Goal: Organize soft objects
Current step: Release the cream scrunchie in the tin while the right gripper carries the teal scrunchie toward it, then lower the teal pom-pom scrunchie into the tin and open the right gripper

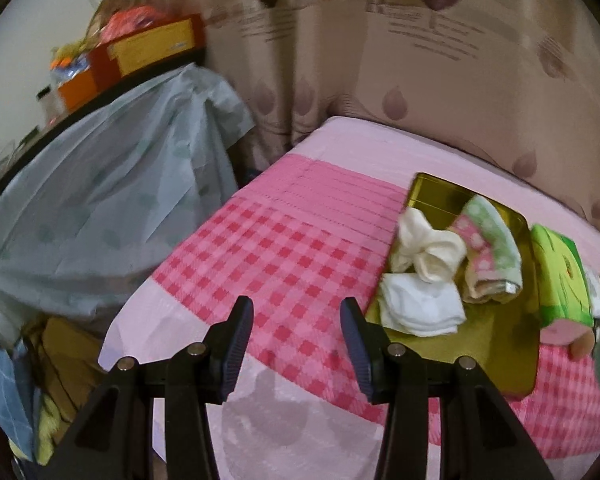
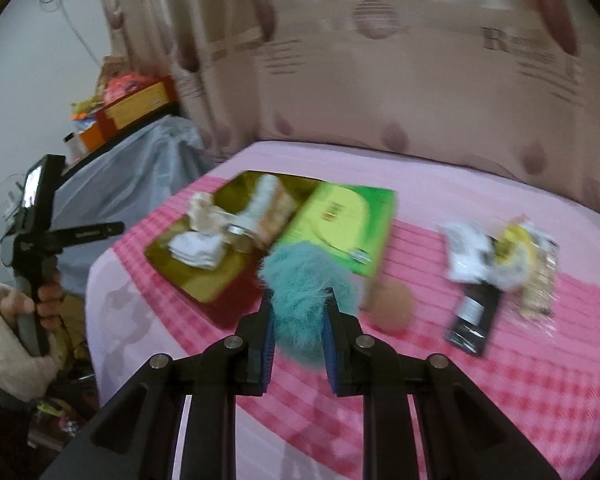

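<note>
Clamping a teal pompom [image 2: 300, 280], the right gripper [image 2: 299, 304] hangs above the bed [image 2: 500, 380]. The left gripper [image 1: 296, 312] is spread apart, holding nothing, beside the gold tray [image 1: 480, 340].

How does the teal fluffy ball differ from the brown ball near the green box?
The teal fluffy ball is shaggy, while the brown ball looks smooth. The teal fluffy ball is clamped in the right gripper; the brown ball lies free on the pink bedspread beside the green box. The teal one looks bigger, though it is nearer the camera. Both look round.
</note>
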A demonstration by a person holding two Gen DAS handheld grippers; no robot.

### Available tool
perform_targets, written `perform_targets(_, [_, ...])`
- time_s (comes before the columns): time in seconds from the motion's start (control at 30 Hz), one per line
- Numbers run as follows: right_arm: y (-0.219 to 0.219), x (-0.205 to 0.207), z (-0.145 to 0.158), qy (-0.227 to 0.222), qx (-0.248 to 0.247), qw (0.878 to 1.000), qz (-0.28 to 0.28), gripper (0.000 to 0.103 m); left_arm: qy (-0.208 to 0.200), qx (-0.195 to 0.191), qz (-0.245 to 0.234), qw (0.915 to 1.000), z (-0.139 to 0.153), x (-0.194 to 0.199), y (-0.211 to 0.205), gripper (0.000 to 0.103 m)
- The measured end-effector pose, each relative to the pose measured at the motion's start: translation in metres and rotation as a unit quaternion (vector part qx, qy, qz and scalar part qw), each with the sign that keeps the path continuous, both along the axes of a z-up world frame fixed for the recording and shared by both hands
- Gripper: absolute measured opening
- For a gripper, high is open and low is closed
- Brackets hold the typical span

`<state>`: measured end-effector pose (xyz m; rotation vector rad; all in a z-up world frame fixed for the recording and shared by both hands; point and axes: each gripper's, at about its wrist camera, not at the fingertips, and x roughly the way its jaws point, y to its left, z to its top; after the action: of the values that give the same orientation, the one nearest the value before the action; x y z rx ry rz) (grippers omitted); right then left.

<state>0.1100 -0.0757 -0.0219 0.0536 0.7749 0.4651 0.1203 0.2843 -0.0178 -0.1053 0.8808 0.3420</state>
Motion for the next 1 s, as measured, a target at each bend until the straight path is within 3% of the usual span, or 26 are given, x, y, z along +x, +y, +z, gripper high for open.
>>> perform_targets(0.2, [0.054, 0.027, 0.003, 0.006, 0.016, 0.999, 0.047, 0.019, -0.001, -0.014, 0.035, 0.9993, -0.003, -0.003, 0.016, 0.046])
perform_targets(0.5, [0.13, 0.055, -0.004, 0.003, -0.004, 0.995, 0.101, 0.019, 0.001, -0.014, 0.036, 0.9993, -0.006, -0.001, 0.019, 0.046])
perform_targets(1.0, [0.179, 0.085, -0.047, 0.023, -0.065, 0.992, 0.106, 0.023, -0.005, -0.008, 0.039, 0.9992, -0.005, -0.001, 0.021, 0.046])
